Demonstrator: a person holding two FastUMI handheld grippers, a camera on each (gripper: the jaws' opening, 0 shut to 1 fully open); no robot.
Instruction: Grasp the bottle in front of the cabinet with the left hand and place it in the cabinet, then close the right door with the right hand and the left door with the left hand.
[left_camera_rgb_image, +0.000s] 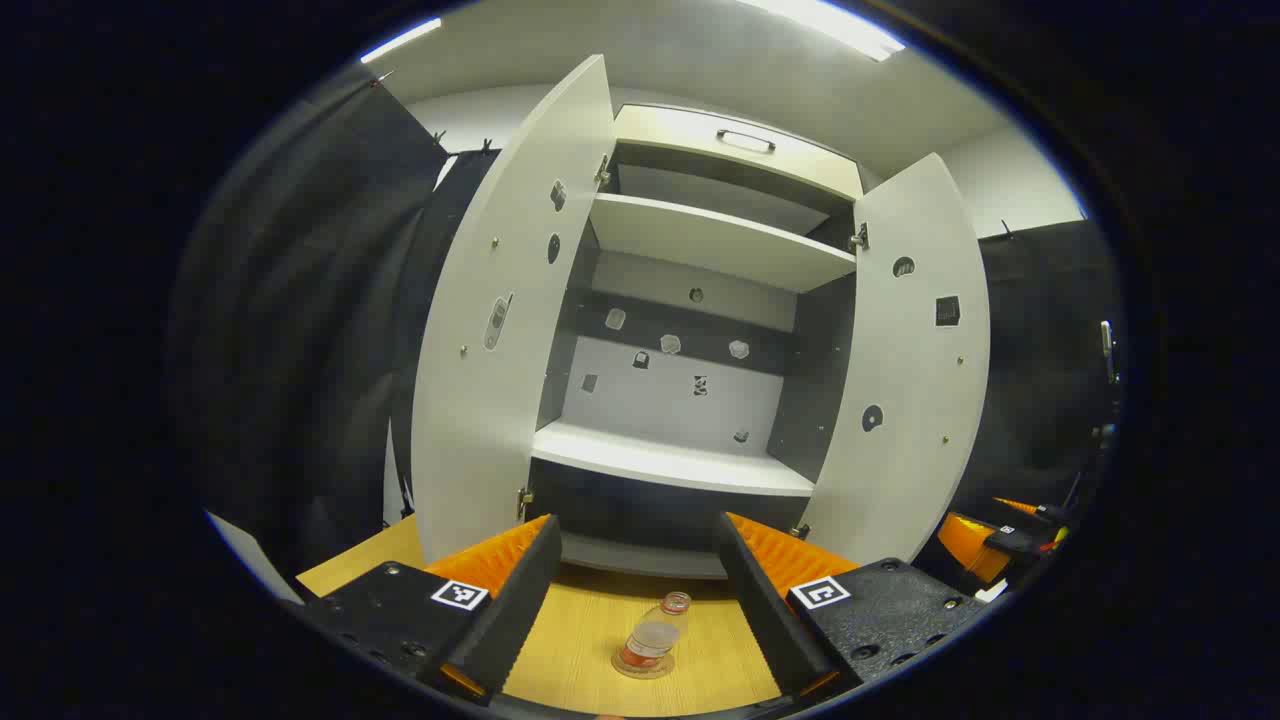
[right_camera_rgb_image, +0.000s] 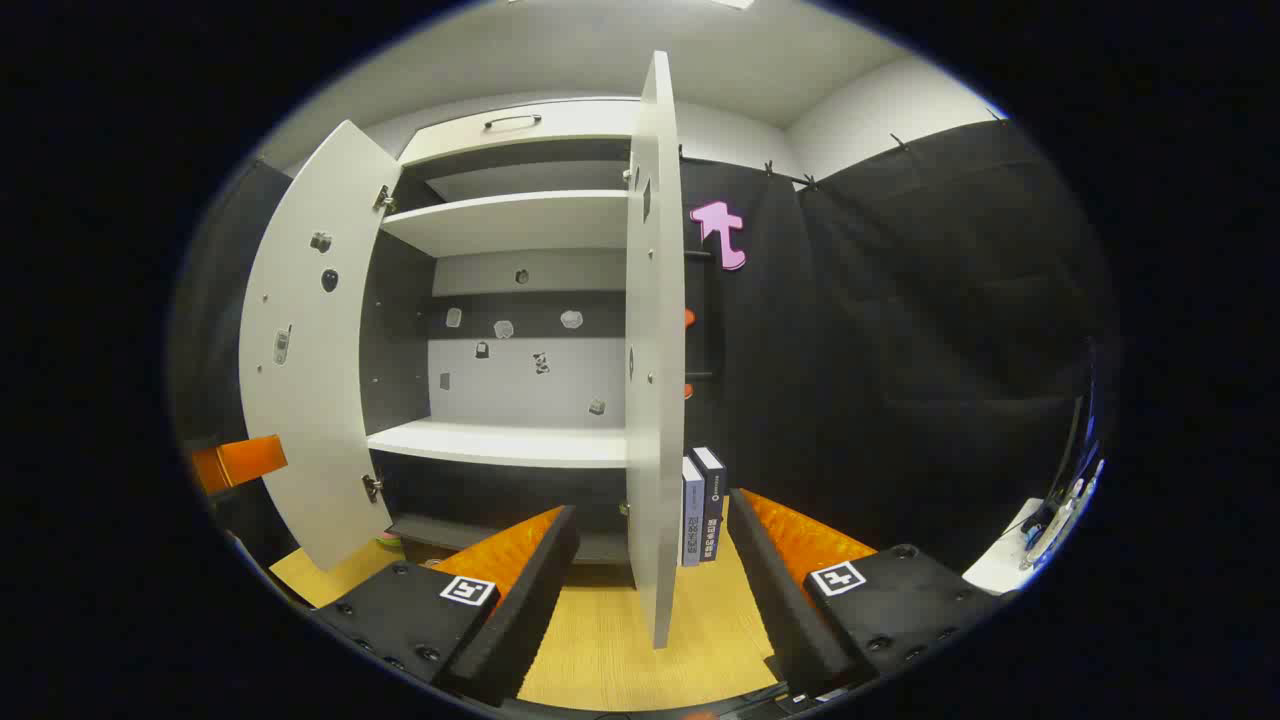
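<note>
A small clear bottle with a red cap and red label stands upright on the wooden table in front of the white cabinet. Both cabinet doors stand wide: the left door and the right door. My left gripper is open, and the bottle sits between and just beyond its fingertips without touching them. In the right gripper view the right door shows edge-on, straight ahead. My right gripper is open, its fingers on either side of that door's lower edge, apart from it.
Two upright books stand on the table just right of the right door. The cabinet has white shelves inside. Black cloth walls flank both sides. The other gripper shows at the lower right of the left gripper view.
</note>
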